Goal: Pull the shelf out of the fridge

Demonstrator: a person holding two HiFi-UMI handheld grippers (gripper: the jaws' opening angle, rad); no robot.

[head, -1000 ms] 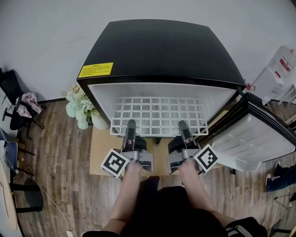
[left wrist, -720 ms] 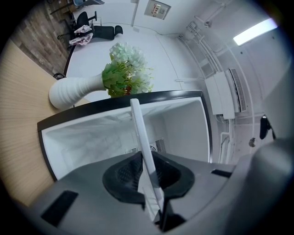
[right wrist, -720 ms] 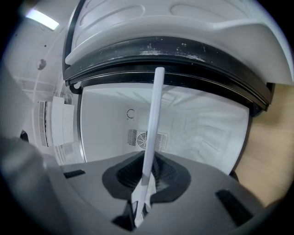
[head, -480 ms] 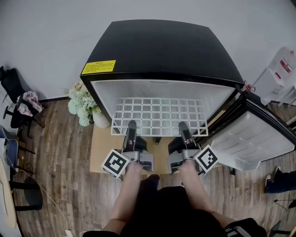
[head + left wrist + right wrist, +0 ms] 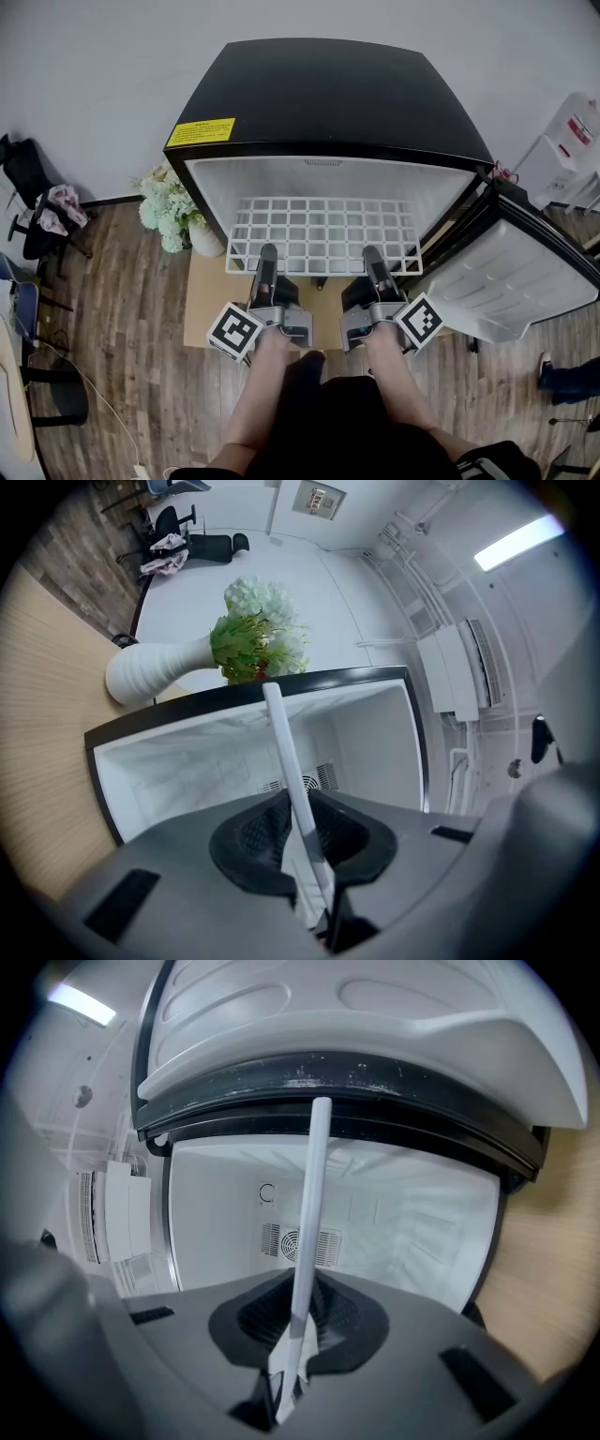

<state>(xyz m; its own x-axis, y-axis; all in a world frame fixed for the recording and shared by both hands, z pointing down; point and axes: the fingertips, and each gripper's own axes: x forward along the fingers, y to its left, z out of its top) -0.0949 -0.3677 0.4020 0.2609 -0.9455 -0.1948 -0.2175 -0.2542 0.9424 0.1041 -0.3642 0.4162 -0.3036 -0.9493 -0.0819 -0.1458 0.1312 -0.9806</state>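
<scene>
The shelf (image 5: 322, 234), a white wire grid, lay level in the open fridge (image 5: 328, 94). Its front rail projected a little beyond the cabinet mouth, and most of its area remained inside. The task therefore appeared to be at an early stage, with the withdrawal under way but far from complete.

The left claw (image 5: 266, 255) was closed on the front rail towards its left end. In the left gripper view the rail (image 5: 286, 752) ran between the pads of that claw (image 5: 298, 832), pinched with only a narrow gap. The right claw (image 5: 372, 255) gripped the same rail towards its right end. The right gripper view showed the rail (image 5: 311, 1204) clamped between its pads (image 5: 300, 1321) in the same way. Neither claw held anything else.

The door (image 5: 525, 272) stood swung wide at the right, just beside the right front corner of the shelf. A vase of flowers (image 5: 164, 211) stood on the floor (image 5: 141, 375) to the left of the cabinet.

Recommended procedure for this step:
- Draw both claws straight back at an equal rate, so that the shelf did not skew and bind against the side walls.
- Hold the rail level, since a dropped front edge would probably jam the rear in its supports.
- Keep the right corner off the door liner.
- Expect the weight to pass to the claws as the rear edge came free.
</scene>
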